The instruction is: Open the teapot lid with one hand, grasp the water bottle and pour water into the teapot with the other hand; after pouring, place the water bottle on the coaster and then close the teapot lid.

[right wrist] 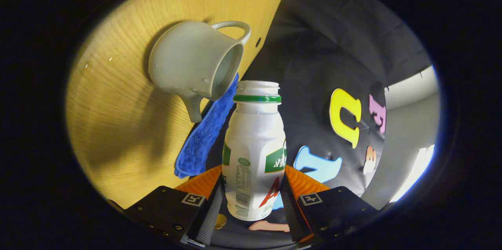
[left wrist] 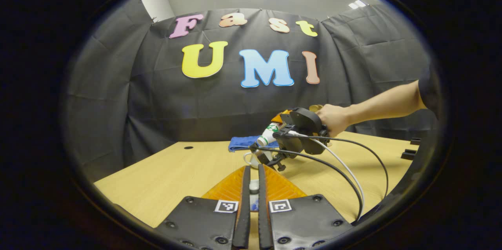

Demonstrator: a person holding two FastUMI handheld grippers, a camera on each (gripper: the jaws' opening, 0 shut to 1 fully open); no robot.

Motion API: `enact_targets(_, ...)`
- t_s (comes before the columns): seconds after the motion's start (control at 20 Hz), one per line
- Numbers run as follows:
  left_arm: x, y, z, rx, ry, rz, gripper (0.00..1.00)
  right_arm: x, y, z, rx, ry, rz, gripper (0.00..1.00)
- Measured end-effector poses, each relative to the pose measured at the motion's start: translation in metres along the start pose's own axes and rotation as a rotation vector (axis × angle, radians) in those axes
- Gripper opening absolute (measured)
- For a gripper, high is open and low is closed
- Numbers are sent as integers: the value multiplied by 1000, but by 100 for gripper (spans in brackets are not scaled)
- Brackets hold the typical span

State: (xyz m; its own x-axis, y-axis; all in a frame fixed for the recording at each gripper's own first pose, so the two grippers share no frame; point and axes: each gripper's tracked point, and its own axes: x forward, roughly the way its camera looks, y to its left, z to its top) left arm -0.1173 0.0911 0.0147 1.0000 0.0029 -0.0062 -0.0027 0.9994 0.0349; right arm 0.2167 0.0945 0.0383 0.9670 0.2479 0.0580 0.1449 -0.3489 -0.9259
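Note:
In the right gripper view my right gripper [right wrist: 254,181] is shut on a white water bottle [right wrist: 254,144] with a green neck ring and no cap. Its mouth points toward the open, lidless pale teapot [right wrist: 196,61]. In the left gripper view a hand holds the right gripper [left wrist: 274,140] with the tilted water bottle [left wrist: 267,134] just above the teapot [left wrist: 253,159], which is mostly hidden. My left gripper [left wrist: 253,168] sits low over the table, its fingers nearly together on a small pale piece that looks like the teapot lid [left wrist: 254,186].
A folded blue cloth [left wrist: 243,143] lies behind the teapot, also seen as the blue cloth [right wrist: 202,136]. Cables [left wrist: 345,163] trail from the right gripper across the wooden table [left wrist: 157,179]. Small black blocks [left wrist: 410,152] sit at the table's right edge.

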Motion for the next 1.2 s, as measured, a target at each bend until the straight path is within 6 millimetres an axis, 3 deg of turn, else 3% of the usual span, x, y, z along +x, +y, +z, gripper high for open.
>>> enact_targets(0.25, 2, -4, 2, -3, 5, 4, 19, 0, 13, -5, 245, 6, 36, 73)
enact_targets(0.3, 2, -4, 4, -10, 7, 4, 14, -1, 14, -6, 308, 7, 41, 73)
enact_targets(0.35, 3, -2, 7, -16, 7, 5, 19, -2, 14, -6, 391, 9, 52, 73)
enact_targets(0.45, 5, 6, 14, -16, 1, 20, 19, -7, 9, -8, 573, 13, 55, 73)
enact_targets(0.5, 7, 10, 19, -16, -7, 26, 15, -12, 4, -12, 669, 17, 50, 73)
enact_targets(0.55, 9, 11, 24, -18, -14, 29, 19, -18, -2, -17, 766, 20, 43, 73)
enact_targets(0.65, 18, 13, 33, -28, -30, 25, 15, -33, -12, -28, 961, 27, 31, 73)
enact_targets(0.75, 33, 12, 40, -25, -43, 17, 15, -53, -20, -43, 1127, 33, 5, 73)
enact_targets(0.8, 42, 11, 45, -28, -51, 10, 19, -64, -22, -52, 1226, 45, -4, 73)
enact_targets(0.95, 77, 4, 53, -78, -57, -35, 19, -100, -20, -61, 1503, 41, 38, 73)
enact_targets(1.0, 89, 3, 56, -101, -56, -48, 14, -113, -19, -71, 1573, 49, 40, 73)
enact_targets(1.05, 103, 3, 59, -118, -57, -57, 19, -130, -20, -80, 1631, 48, 40, 73)
enact_targets(1.2, 147, 6, 69, -146, -64, -57, 19, -163, -16, -99, 1722, 58, 25, 72)
